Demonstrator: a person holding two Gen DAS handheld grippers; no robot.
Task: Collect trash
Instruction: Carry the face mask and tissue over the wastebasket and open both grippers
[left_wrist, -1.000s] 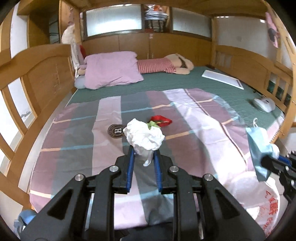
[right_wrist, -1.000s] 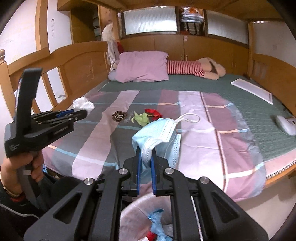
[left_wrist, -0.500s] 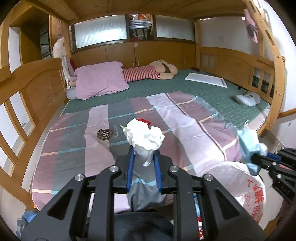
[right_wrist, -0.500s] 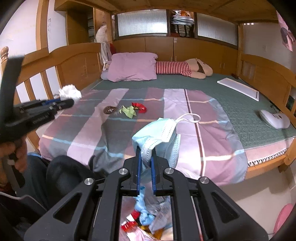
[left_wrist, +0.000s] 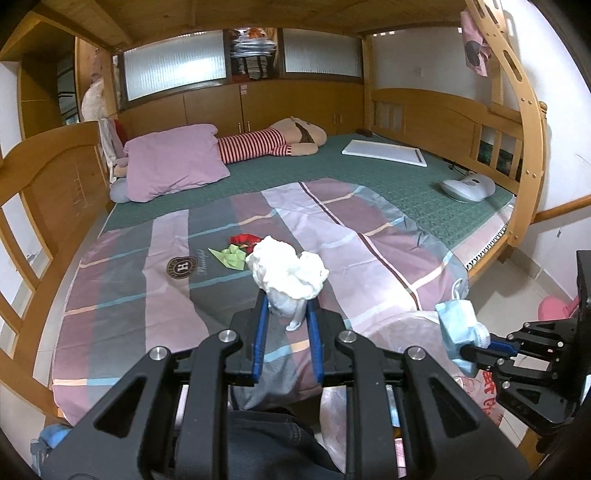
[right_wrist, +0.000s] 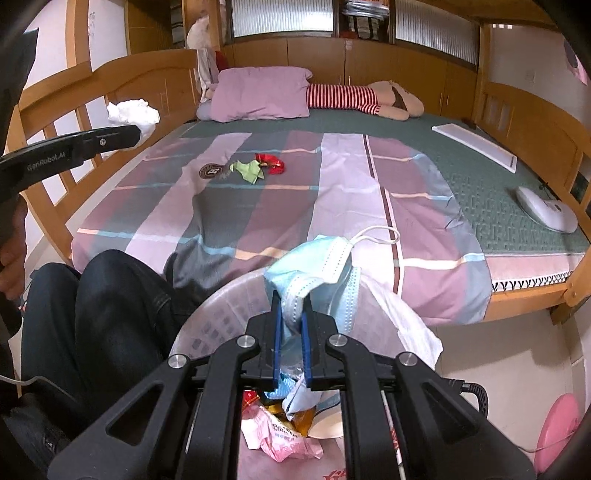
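My left gripper (left_wrist: 286, 306) is shut on a crumpled white tissue (left_wrist: 286, 271), held up over the near edge of the bed. In the right wrist view that tissue (right_wrist: 133, 112) shows at the far left on the left gripper's tip. My right gripper (right_wrist: 291, 306) is shut on a light blue face mask (right_wrist: 317, 264), which hangs over the open trash bin (right_wrist: 218, 314) lined with a white bag. The mask (left_wrist: 458, 325) also shows at the right of the left wrist view. A green wrapper (right_wrist: 249, 170) and a red wrapper (right_wrist: 271, 162) lie on the striped blanket.
The bin holds several wrappers (right_wrist: 284, 435). A person's dark-trousered leg (right_wrist: 110, 325) sits left of the bin. On the bed lie a pink pillow (left_wrist: 173, 162), a striped plush toy (left_wrist: 273, 142), a white board (left_wrist: 384, 153) and a white device (left_wrist: 467, 186). Wooden rails enclose the bed.
Both grippers have drawn back from the bed toward its foot. The right one has sunk with the mask until it hangs over the bin. The left still holds the tissue, a little higher.
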